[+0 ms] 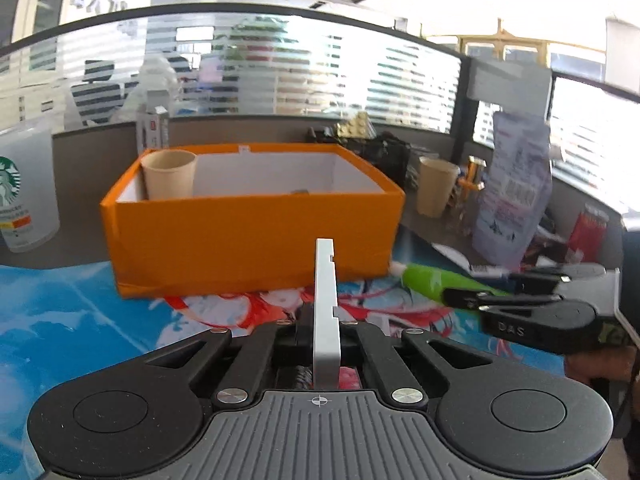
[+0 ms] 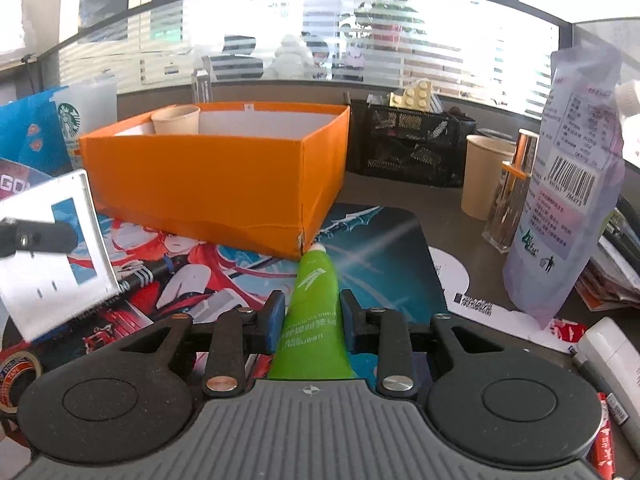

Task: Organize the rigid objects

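**Both tongs loaded, box waiting**

The left gripper (image 1: 326, 320) is clenched on a thin white-framed card (image 1: 325, 300), seen edge-on from its own camera and as a flat panel at about nine o'clock in the right wrist view. The right gripper (image 2: 312, 316) is clamped on a green tube (image 2: 314, 308), whose white cap points toward twelve o'clock and sits just beside the near corner of the orange box (image 2: 208, 184).

My reading is that the step in hand is carrying: both items are picked up and held above the printed desk mat (image 2: 380, 248), neither yet over the box. The next move calls for lifting each load above the box wall, which stands higher than the tube's tip, and then releasing inside the open space (the far-left corner is already taken).

Counted:
- Orange boxes: one.
- Paper cups: two, one inside the box (image 1: 170, 174) at eleven o'clock, one outside (image 2: 486, 176) at two o'clock.
- Green tubes: one.
- White cards: one.
- Small dark item on the box floor (image 1: 300, 191): one, too small to identify.
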`<state>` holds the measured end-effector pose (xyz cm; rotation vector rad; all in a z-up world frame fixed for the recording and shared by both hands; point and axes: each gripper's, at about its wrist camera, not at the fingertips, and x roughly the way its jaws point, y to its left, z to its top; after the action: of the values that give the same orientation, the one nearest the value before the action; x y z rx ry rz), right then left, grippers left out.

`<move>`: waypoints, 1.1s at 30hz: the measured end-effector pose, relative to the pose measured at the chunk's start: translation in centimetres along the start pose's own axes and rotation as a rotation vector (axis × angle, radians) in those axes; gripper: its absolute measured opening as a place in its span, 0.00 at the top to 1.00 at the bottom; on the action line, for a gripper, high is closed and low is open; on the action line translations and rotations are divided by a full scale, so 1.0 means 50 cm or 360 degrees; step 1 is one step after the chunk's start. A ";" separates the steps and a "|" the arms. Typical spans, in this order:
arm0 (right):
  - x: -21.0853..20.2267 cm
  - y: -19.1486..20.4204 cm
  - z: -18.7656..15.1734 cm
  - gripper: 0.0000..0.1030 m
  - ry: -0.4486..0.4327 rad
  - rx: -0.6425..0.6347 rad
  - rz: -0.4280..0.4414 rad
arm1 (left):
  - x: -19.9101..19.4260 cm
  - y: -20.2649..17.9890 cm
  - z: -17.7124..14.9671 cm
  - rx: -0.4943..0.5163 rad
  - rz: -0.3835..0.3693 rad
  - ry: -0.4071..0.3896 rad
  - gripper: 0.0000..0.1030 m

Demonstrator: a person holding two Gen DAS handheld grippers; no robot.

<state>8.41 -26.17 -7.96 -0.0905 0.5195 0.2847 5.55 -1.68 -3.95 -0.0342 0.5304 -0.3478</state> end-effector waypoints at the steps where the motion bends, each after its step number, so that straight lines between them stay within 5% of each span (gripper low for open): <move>1: -0.006 0.000 0.003 0.91 -0.0013 0.0001 0.0009 | -0.005 0.004 0.005 -0.0006 0.0000 -0.0009 1.00; 12: 0.012 -0.003 -0.003 0.91 0.0051 0.0006 0.0025 | -0.029 0.019 0.021 -0.0017 0.0000 -0.0055 1.00; 33: -0.119 0.030 0.121 0.91 -0.0267 -0.0158 0.0021 | -0.108 0.033 0.134 0.0060 0.0077 -0.0324 1.00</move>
<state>5.94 -25.26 0.23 -0.1584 0.3391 0.3281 5.08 1.30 4.25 -0.0201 0.3228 -0.3031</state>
